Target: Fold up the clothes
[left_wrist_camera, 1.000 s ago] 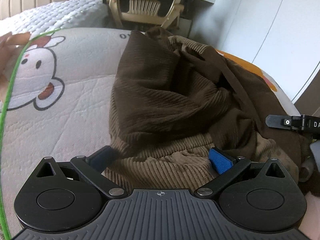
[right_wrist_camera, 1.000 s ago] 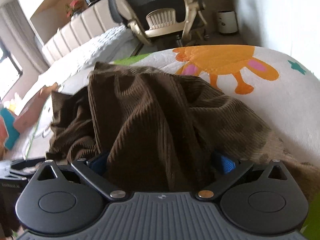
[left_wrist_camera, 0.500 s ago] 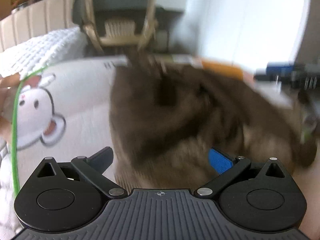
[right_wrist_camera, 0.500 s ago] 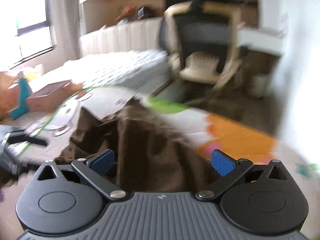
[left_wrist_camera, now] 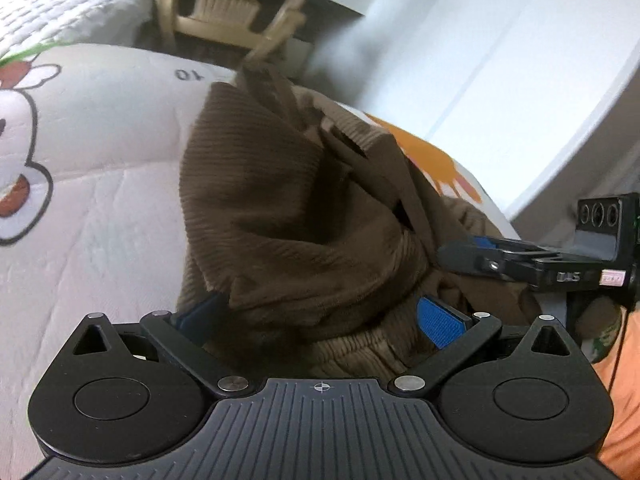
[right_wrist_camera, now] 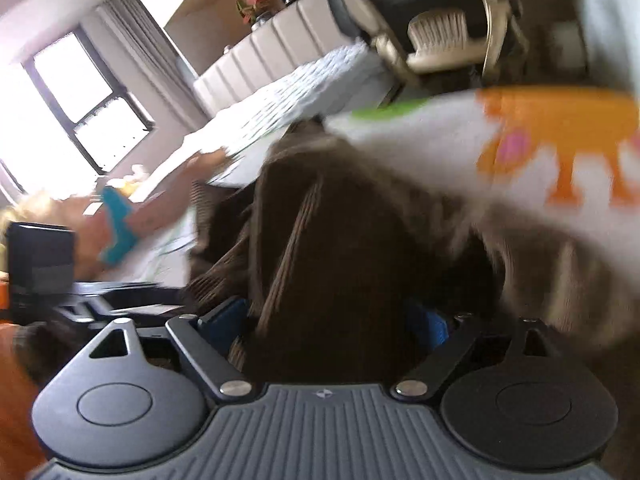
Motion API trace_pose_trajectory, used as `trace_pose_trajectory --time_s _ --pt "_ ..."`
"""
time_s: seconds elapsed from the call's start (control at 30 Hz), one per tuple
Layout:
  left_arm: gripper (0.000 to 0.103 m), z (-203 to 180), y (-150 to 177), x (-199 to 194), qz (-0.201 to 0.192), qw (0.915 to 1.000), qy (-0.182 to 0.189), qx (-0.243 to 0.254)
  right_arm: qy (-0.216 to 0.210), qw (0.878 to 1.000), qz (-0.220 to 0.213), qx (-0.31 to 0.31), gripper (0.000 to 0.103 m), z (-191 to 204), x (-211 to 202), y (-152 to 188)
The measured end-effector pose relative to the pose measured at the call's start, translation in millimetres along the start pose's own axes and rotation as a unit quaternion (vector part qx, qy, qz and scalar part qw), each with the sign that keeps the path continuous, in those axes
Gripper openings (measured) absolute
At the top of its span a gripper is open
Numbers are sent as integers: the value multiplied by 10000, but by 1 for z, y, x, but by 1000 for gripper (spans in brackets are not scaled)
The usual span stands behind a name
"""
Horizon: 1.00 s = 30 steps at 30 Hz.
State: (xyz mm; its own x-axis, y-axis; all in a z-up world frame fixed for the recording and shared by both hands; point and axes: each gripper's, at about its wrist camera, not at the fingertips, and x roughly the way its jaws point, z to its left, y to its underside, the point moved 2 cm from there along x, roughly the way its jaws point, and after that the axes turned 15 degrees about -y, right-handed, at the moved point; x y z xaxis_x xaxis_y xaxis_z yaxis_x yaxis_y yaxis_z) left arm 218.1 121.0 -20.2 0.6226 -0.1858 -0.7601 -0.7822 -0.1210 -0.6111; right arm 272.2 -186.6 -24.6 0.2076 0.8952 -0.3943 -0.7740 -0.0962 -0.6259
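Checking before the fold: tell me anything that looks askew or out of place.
The brown corduroy garment is the oddity: it lies bunched in a crumpled heap on the cartoon-print quilt, not spread flat. Nothing looks spilled or damaged.

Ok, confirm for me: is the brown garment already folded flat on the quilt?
No: the brown garment sits bunched in a rumpled heap on the quilt, with loose folds sticking up.

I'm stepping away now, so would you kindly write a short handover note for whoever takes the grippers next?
Left gripper: jaws wide, brown corduroy garment bunched between them; grip not confirmed.
Right gripper: jaws closing around a fold of the same garment, pads not clearly pressing yet.
Garment: crumpled in a heap on the cartoon quilt, between both grippers.
Done: no fold visible.
Left: spread it flat, then fold.
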Motion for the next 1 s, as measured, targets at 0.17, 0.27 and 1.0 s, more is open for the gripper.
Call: trace_pose_trajectory --time_s 0.17,0.27,1.0 --pt "103 -14 45 -36 305 9980 304 463 -356 9989 292 16 92 36 -33 60" --pt "103 -21 68 -58 435 9958 285 750 -302 9992 225 165 92 42 -52 68" --pt "103 -5 0 -25 102 9996 -59 -239 85 9988 -274 384 103 48 -70 69"
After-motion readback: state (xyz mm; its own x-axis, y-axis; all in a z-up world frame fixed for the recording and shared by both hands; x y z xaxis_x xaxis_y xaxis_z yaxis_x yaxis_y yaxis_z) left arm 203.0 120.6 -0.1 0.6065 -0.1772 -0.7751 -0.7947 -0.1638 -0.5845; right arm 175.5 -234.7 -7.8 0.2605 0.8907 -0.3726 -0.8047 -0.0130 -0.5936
